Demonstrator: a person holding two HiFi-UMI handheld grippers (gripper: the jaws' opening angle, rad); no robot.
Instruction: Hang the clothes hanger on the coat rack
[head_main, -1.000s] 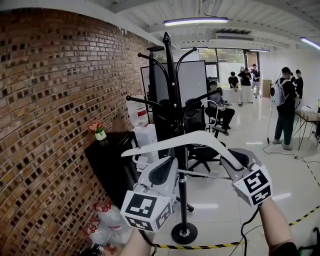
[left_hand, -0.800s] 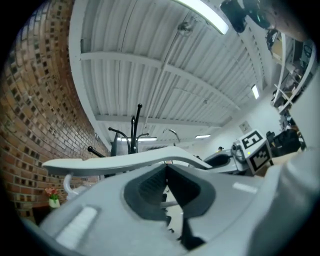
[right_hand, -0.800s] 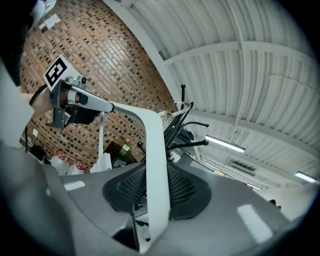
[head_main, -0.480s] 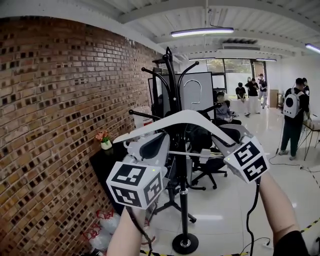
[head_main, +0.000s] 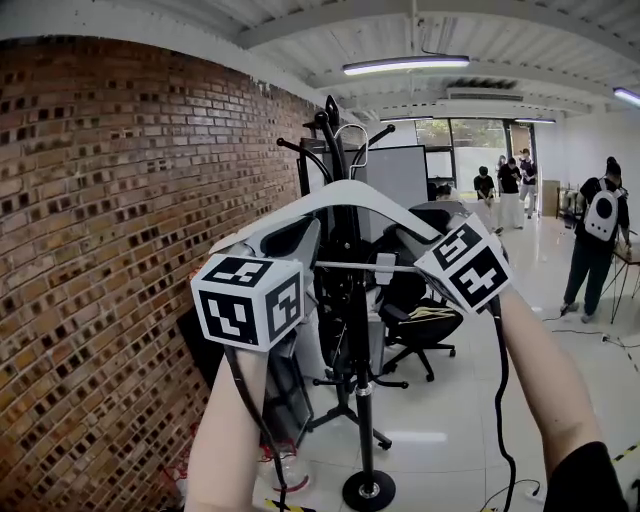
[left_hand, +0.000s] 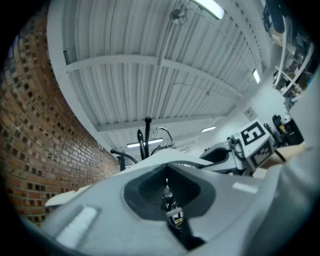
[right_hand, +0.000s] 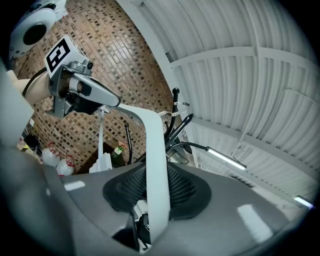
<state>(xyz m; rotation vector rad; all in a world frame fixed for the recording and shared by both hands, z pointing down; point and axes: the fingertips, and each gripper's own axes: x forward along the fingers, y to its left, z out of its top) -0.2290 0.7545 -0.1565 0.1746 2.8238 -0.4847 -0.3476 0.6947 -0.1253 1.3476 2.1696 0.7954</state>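
- The clothes hanger (head_main: 345, 190), one only, white with a thin crossbar, is held up in front of the coat rack (head_main: 359, 340), its arch level with the upper part of the pole.
- The left gripper (head_main: 290, 238) is closed on the hanger's left arm. The right gripper (head_main: 418, 238) is closed on the right arm, which is seen clamped between the dark pads in the right gripper view.
- The hanger's metal hook (head_main: 350, 135) is seen just beside the top of the pole, among the upper prongs. Whether it touches a prong cannot be told.
- One coat rack is counted, black, on a round base (head_main: 368, 490). At least three curved prongs are made out at its top, the lower ones being hidden behind the hanger and the two grippers.
- The left side is closed by a brick wall (head_main: 100, 250) near the rack, so little room is left there.
- To the right, open pale floor (head_main: 450, 420) is seen, with one office chair (head_main: 420, 320) behind the rack.
- Free space is left between the rack's top and the ceiling, where a long lamp (head_main: 405, 65) is mounted.
- At least three people (head_main: 600, 230) are seen well apart at the back.
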